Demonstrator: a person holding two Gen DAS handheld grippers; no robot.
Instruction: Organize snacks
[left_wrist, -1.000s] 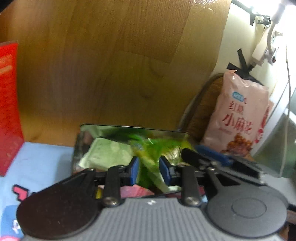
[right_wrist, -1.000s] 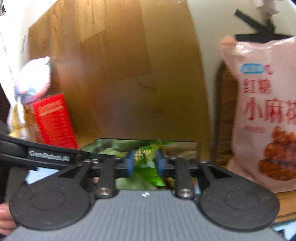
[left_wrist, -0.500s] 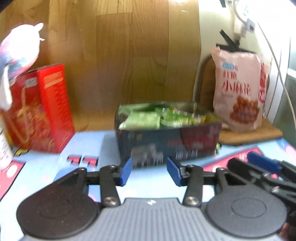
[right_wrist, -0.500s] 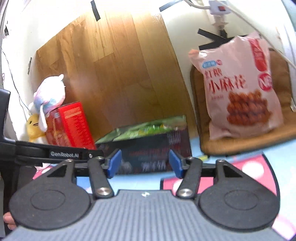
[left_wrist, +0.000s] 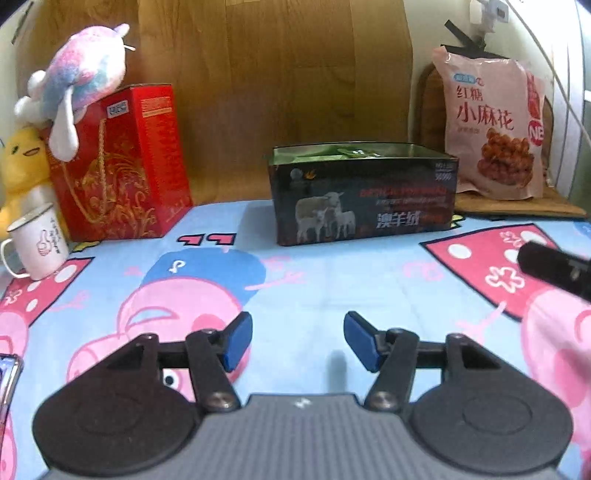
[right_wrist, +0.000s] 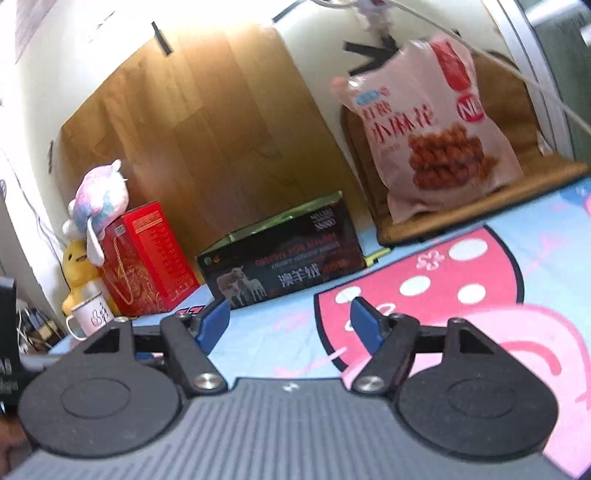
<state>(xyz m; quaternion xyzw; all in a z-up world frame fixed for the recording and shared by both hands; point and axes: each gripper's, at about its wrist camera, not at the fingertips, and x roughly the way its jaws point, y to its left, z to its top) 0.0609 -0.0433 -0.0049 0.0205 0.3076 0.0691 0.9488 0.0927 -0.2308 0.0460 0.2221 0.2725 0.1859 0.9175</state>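
Green packets are seen inside the dark tin box (left_wrist: 364, 192), which stands open-topped at twelve o'clock on the cartoon-printed cloth (left_wrist: 317, 280), close against the wooden panel (left_wrist: 273, 81). The snacks appear to be gathered there so that they stay contained; no loose packet is seen on the cloth.

A large pink snack bag (left_wrist: 493, 129) is propped upright at two o'clock on a brown mat (left_wrist: 517, 205), leaning on the wall behind, presumably because it is too big for the box. At ten o'clock a red carton (left_wrist: 122, 162) is stood on end with a plush toy (left_wrist: 79, 77) laid on top; a white mug (left_wrist: 37, 242) is set beside it at nine o'clock.

The left gripper (left_wrist: 297, 341) is held low over the cloth, well short of the box. Its jaws are opening, and nothing is seen between the blue pads.

The right gripper (right_wrist: 290, 321) is tilted and likewise held back from the box. Its jaws are opening wider, and nothing is held.

Both tools are judged to be free, either for a further item or because the tidying is near its end.
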